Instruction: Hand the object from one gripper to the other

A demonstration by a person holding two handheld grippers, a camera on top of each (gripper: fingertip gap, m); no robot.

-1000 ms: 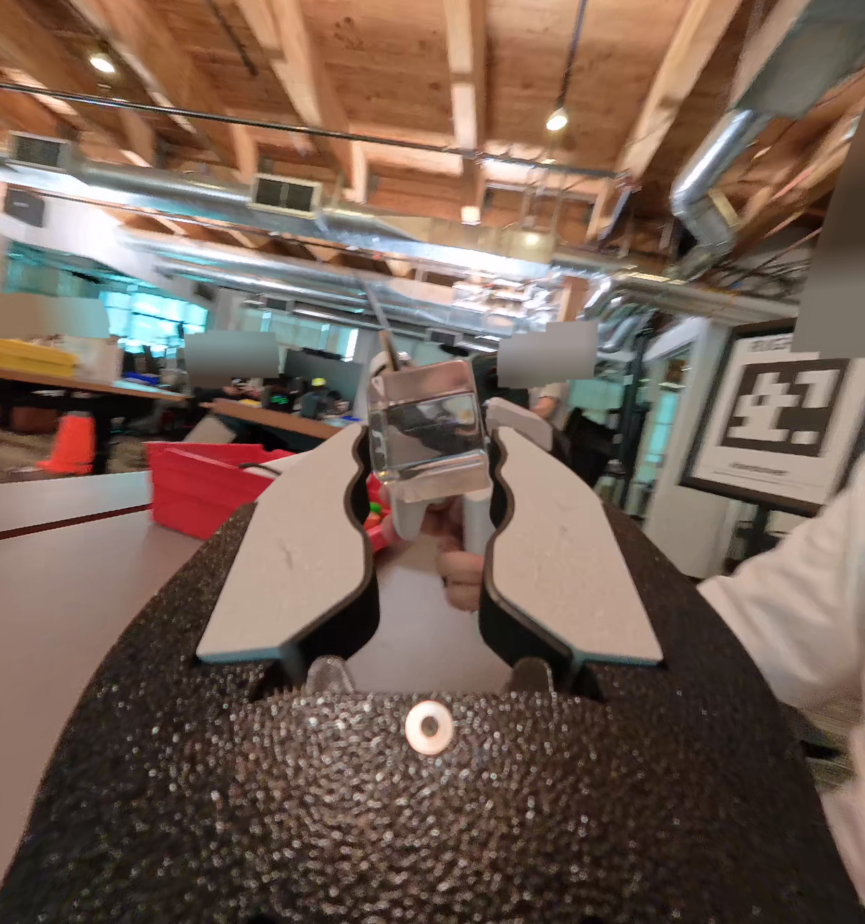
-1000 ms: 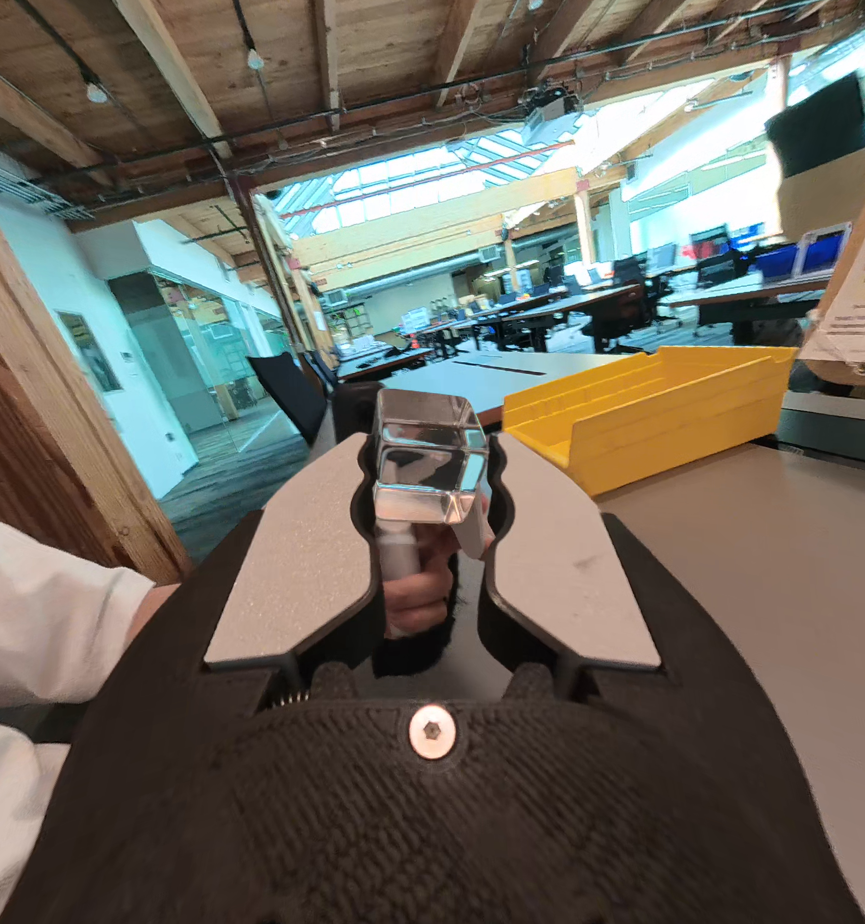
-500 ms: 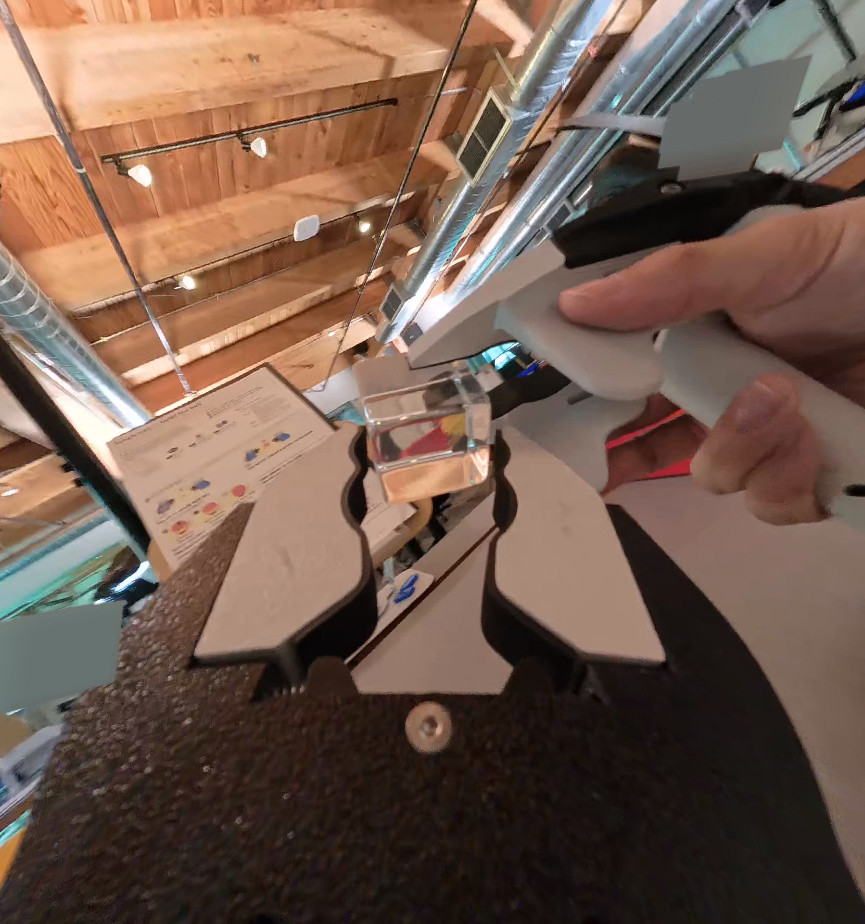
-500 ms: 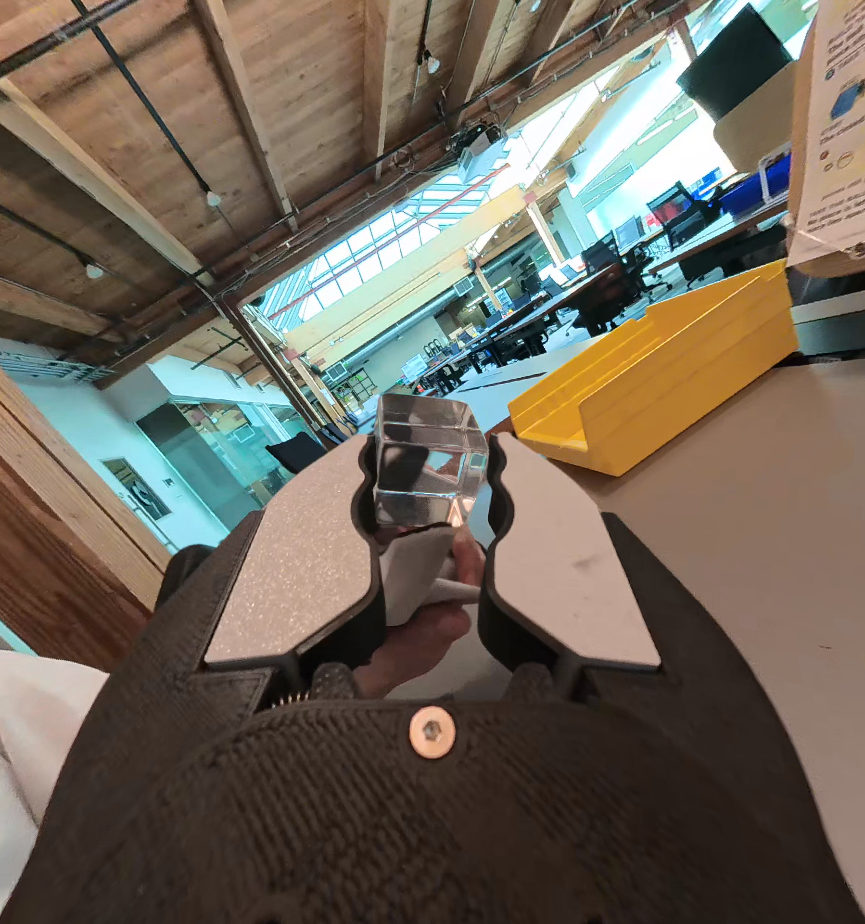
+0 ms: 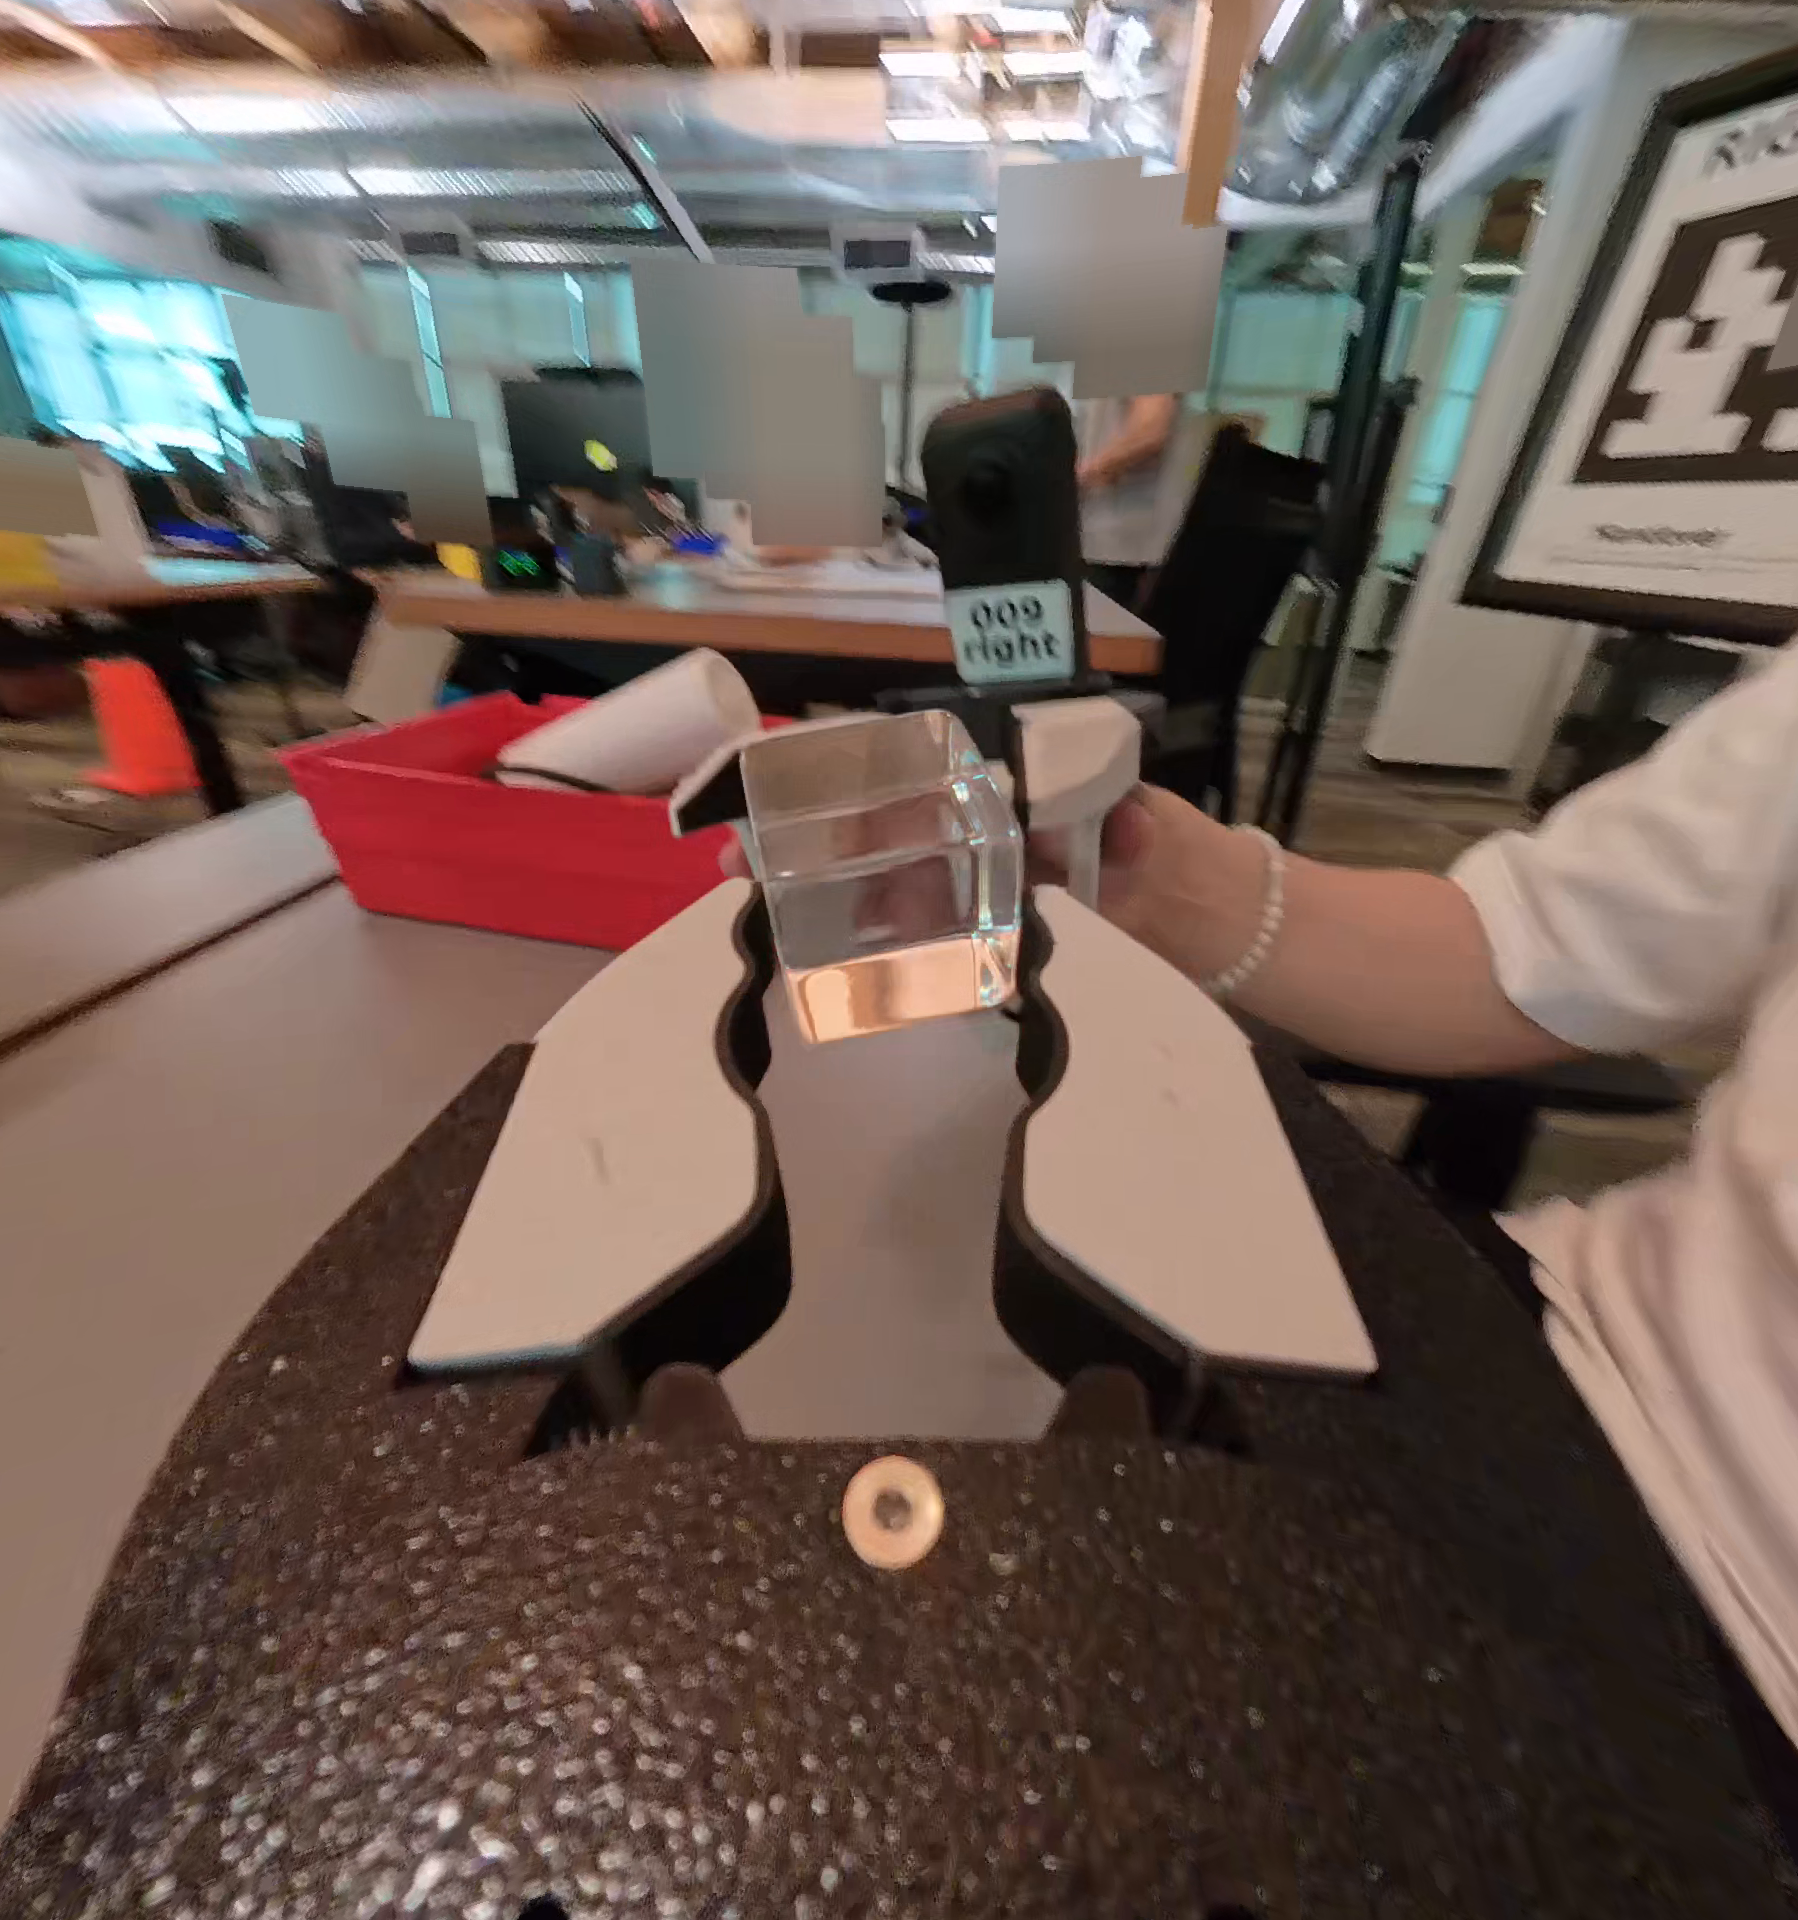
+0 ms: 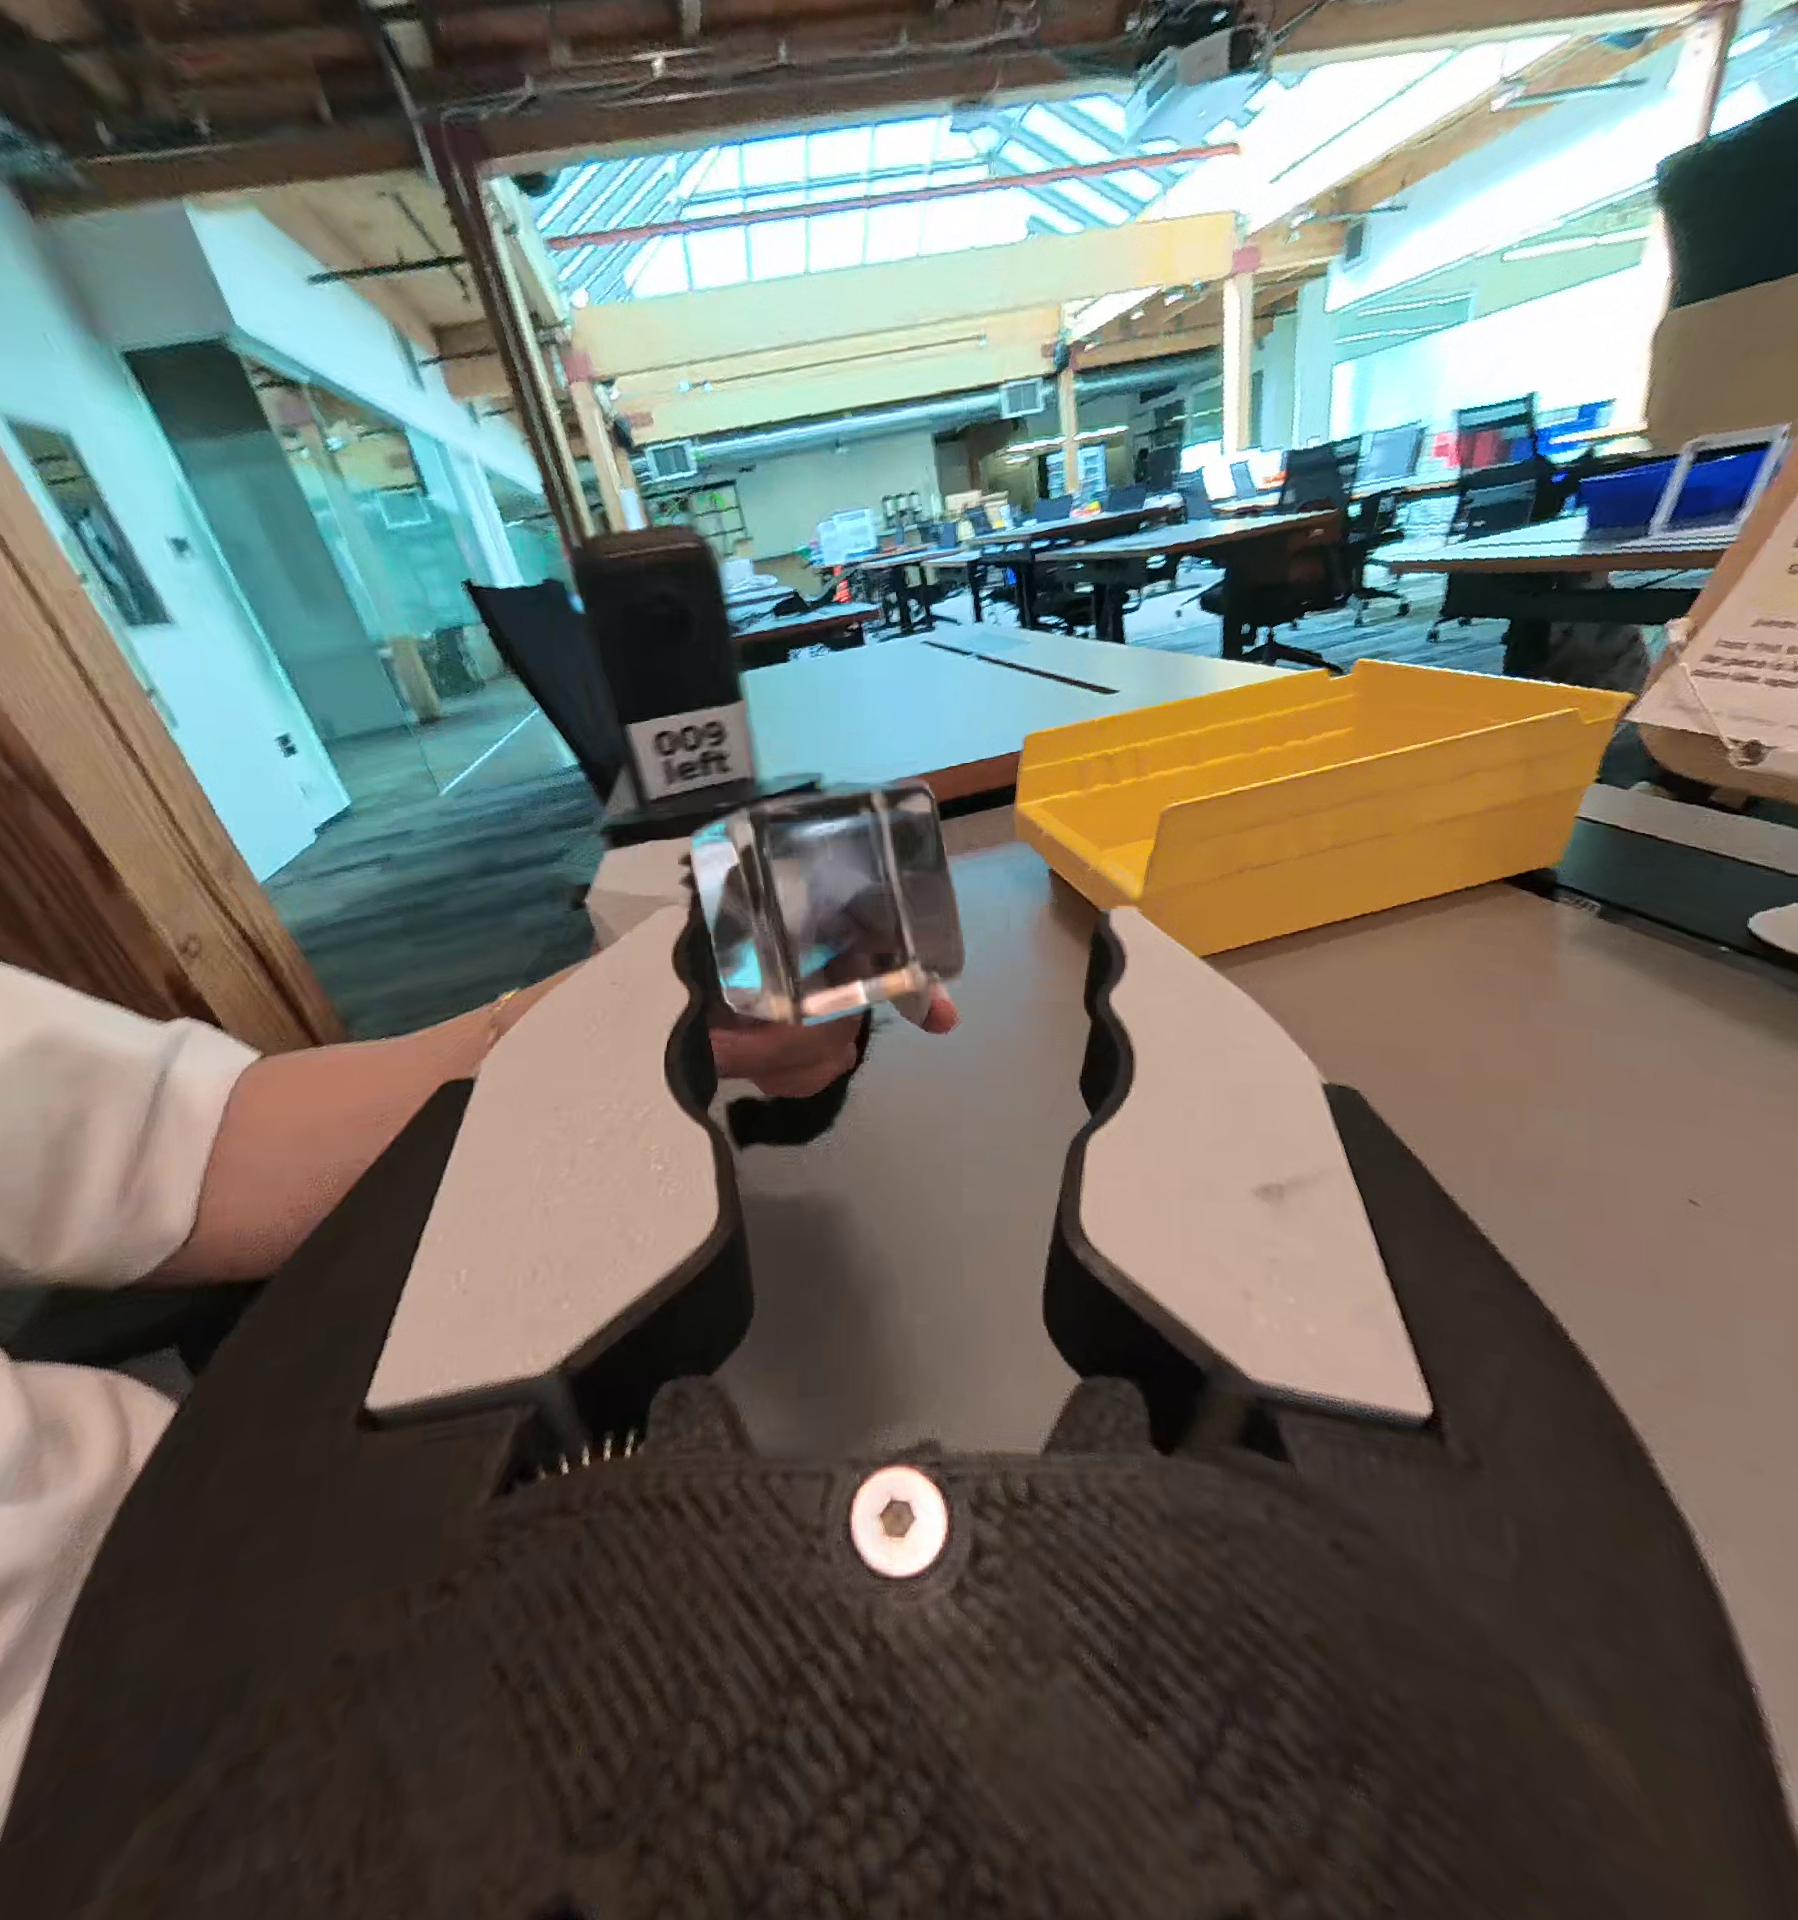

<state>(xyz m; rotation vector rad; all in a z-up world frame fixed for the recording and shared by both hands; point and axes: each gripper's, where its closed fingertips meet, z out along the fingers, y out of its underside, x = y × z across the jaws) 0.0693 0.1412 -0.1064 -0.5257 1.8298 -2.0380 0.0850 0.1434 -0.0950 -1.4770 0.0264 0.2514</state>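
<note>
1. Grippers faced each other above the grey table (image 5: 147, 1195), each held level by a bare forearm.
2. One clear cube (image 5: 879, 878) sat clamped at the left gripper (image 5: 887, 966) tips.
3. The right gripper (image 6: 890, 971) stood wide apart, holding nothing, the cube against its left finger.
4. Behind the cube: one red bin (image 5: 479, 831); one yellow bin (image 6: 1310, 790).

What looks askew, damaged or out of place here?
Little stands out. The clear cube sits level between the left claw tips, but looks tilted in the right wrist view, off to one side of the open right claw. A white cup lies on its side in the red bin. No damage or spill shows.
</note>
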